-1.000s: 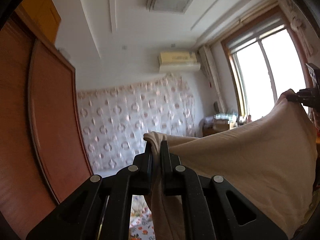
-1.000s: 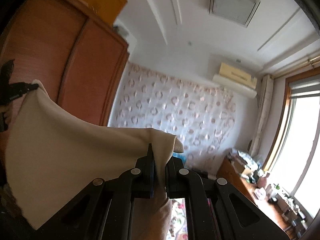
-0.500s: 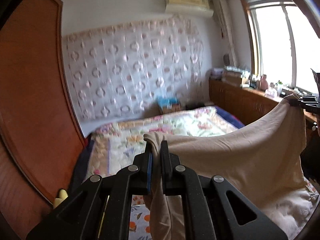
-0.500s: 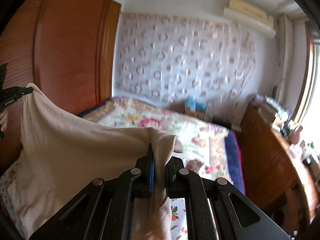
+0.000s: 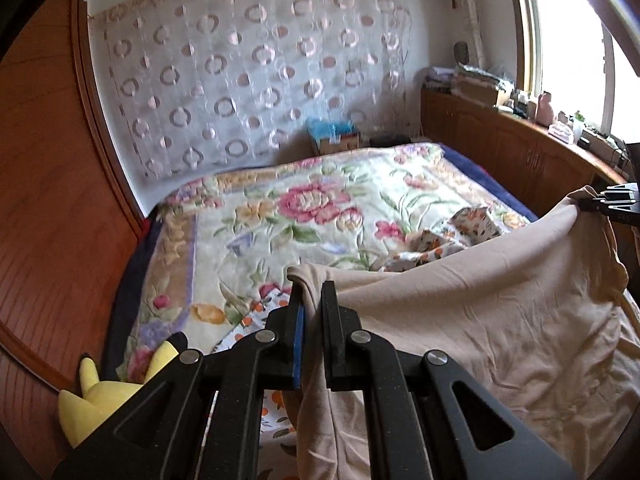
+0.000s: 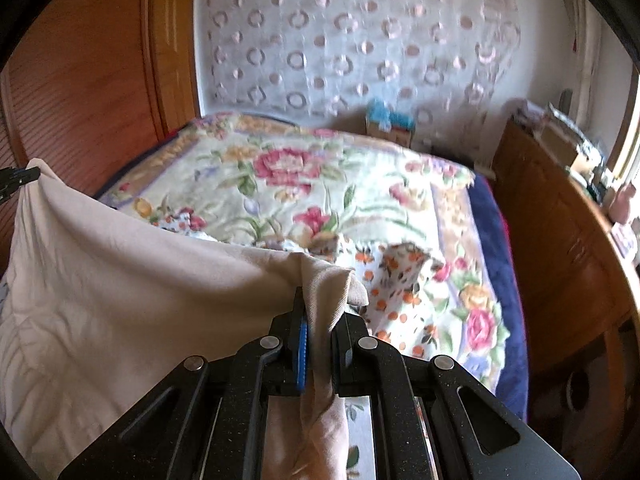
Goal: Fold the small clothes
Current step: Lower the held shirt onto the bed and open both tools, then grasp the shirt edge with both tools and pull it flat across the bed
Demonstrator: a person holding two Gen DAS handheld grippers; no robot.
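A beige garment [image 5: 472, 320] hangs stretched between the two grippers above the bed [image 5: 304, 216]. The left gripper [image 5: 311, 292] is clamped tight on one bunched corner of the cloth, which pokes up between its black fingers and trails down beneath them. The right gripper [image 6: 318, 304] pinches the opposite corner in the same way, the fabric folded over its tips. In the left wrist view the right gripper shows at the far right edge, and the top hem sags in a shallow curve from one grip to the other. The lower part of the garment lies wrinkled on the bed.

Beyond the cloth, a floral quilt [image 6: 280, 184] covers the bed. A small orange-patterned garment [image 6: 400, 276] lies crumpled on it, just past the held hem. A yellow plush toy [image 5: 100, 396] sits at the bed's near left edge beside the wooden wardrobe [image 5: 44, 184]. A lace curtain with ring motifs [image 5: 248, 64] covers the far wall, and a wooden cabinet [image 5: 520, 152] with clutter on top runs under the window.
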